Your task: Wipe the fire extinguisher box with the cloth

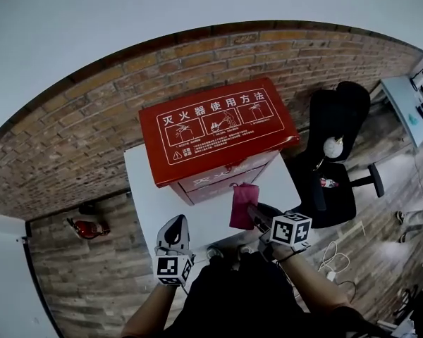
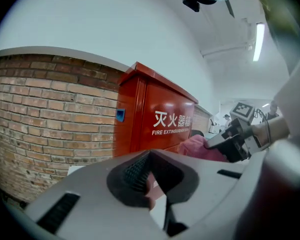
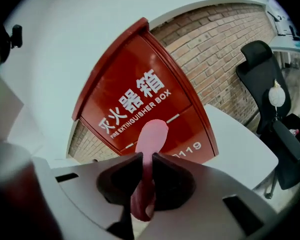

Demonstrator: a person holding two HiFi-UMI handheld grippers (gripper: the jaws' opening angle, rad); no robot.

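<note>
Forearms [image 1: 307, 280] in dark sleeves, closest to the head camera, come in from 6 o'clock with one gripper in each hand.

Left gripper [image 1: 175, 224]: at 7 o'clock of frame centre, over the near edge of a white table [image 1: 144, 189], marker cube facing up at the camera. Its own view shows the jaws closed together with nothing between the pads. It points toward the left front corner of the box and is apart from it.

Right gripper [image 1: 254, 211]: at 5 o'clock of centre, jaws clamped on a pink cloth [image 1: 244, 204]. In the head view the cloth hangs as a narrow strip in front of the lower face of the box. In the right gripper view a rounded flap stands up past the jaw tips, against the red front. Cannot tell whether the cloth touches the box.

Fire extinguisher box [image 1: 215, 129]: red, at 12 o'clock from both grippers, standing on the far part of the table against a brick wall [image 1: 70, 132]. Its sloping top carries white Chinese lettering and three instruction panels. The front reads "FIRE EXTINGUISHER BOX" under white characters, with "119" lower down. The front looks closed.

Surroundings: a black office chair [image 1: 338, 153] stands at 3 o'clock of the box on wood flooring, with a pale round item hanging at its back. A small red object [image 1: 90, 227] sits at 8 o'clock, at the foot of the wall, too small to identify. A light desk [image 1: 405, 104] sits at 2 o'clock, at the frame edge.
</note>
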